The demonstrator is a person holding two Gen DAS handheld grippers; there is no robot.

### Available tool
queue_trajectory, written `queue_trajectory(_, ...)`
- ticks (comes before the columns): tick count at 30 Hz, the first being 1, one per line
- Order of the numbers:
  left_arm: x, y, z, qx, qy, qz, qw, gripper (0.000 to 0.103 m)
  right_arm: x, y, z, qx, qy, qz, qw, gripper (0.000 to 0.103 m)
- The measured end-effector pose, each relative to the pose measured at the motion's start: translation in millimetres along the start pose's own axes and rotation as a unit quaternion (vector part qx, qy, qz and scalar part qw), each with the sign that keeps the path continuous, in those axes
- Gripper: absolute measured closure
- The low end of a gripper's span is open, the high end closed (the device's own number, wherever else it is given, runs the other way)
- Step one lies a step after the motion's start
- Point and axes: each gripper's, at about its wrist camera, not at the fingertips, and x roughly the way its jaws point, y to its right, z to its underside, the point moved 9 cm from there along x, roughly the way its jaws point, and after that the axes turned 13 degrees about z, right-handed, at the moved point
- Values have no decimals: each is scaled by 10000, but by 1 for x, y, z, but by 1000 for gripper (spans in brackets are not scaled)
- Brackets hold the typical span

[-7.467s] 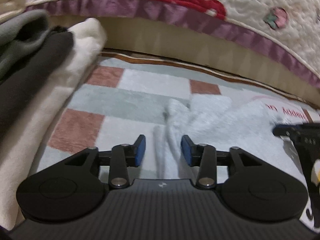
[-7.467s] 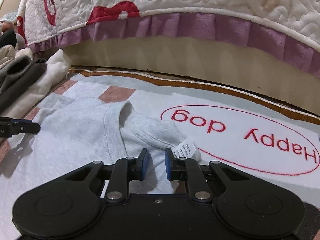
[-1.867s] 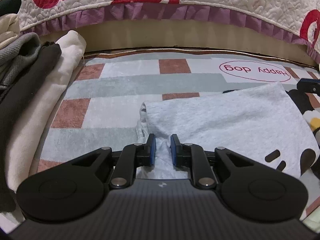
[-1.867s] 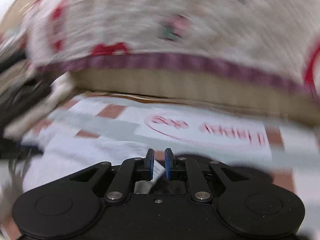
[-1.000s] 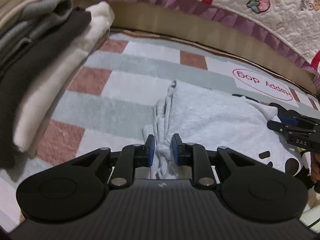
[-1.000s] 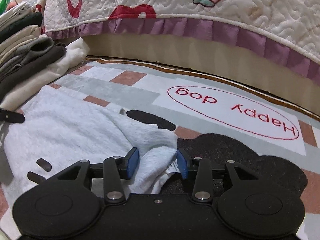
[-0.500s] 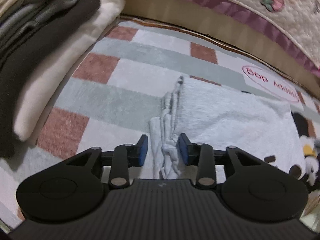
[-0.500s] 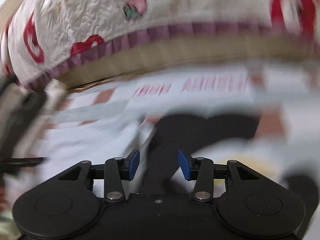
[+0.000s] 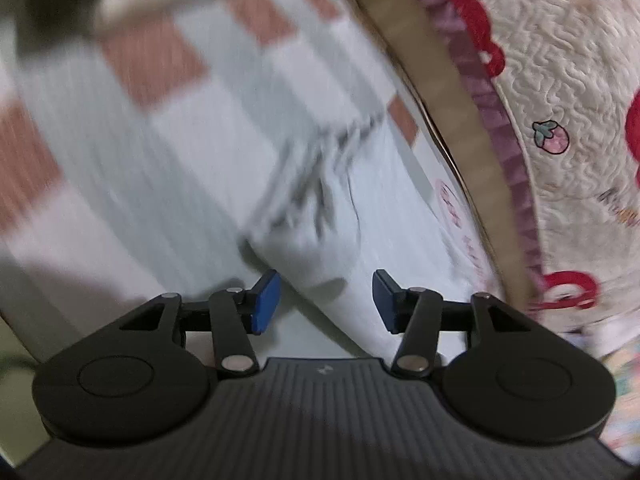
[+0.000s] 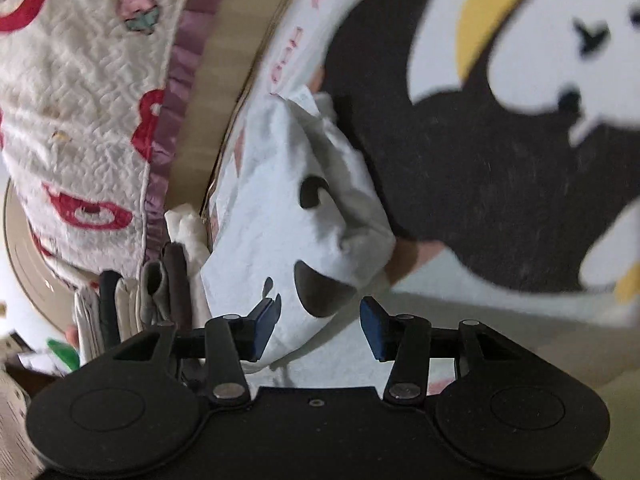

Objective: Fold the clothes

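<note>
A: Two claws showing, both tilted hard. Left claw (image 9: 325,300) is opening, standing about half wide, blue pads (image 9: 265,302) clear of the cloth.

B: Anything between them?

A: A bunched corner of the grey shirt (image 9: 320,216) is lying in the gap, not pinched. The shirt is resting on the rug (image 9: 120,152), checked in pale and brick squares. That view is smeared, so folds are hard to read.

B: Right side?

A: Right claw (image 10: 319,326) is opening too, fairly wide. The shirt's edge (image 10: 288,216) is reaching down between the pads (image 10: 266,330), near the left pad; whether it is touching that pad I cannot tell. The other pad is standing clear.

B: Where is the shirt sitting there?

A: Crumpled on the rug, running from the claw up toward the bed's edge. It is showing a couple of dark marks. Beside it the rug's big black, white and yellow cartoon dog (image 10: 500,92) is filling the upper right.

B: Surroundings?

A: Quilted bedspread (image 10: 80,92) with red shapes and a purple frill is hanging over a tan bed base (image 10: 208,92). A stack of folded clothes (image 10: 132,292) is sitting at the left, close to the shirt. In the left view the same bedspread (image 9: 560,92) is curving down the right side.
</note>
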Motion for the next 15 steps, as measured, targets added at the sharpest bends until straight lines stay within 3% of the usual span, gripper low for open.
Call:
queue_trajectory(2,12,-2,7,-217,-81,49,9997,53,6,4,-1,151,36,-1,9999,49)
queue_trajectory(5,21,-4,9,-235,68,-182,9995,53,11,6,-9,199,503,-69,9985,49)
queue_trajectory(7,22,-5,6,-146,321,-410,9985,53,13,1,-15,123,857,-123,9962,49)
queue_trajectory(9,24,-4,3,81,459,-656,9968,46,16,-8,-19,-32,1132,-32,9936,47)
queue_trajectory(10,25,-4,3,155,498,-717,9961,45,15,-14,-20,-236,1264,65,9917,49)
queue_trajectory(11,26,-3,4,201,544,-762,9954,45,13,-22,-20,-481,1394,179,9889,67)
queue_trajectory(13,27,-3,6,152,703,-759,9945,45,2,-45,-22,-1193,1703,233,9779,72)
queue_trajectory(15,26,-2,6,162,866,-789,9930,43,-12,-71,-19,-2068,2069,308,9557,76)
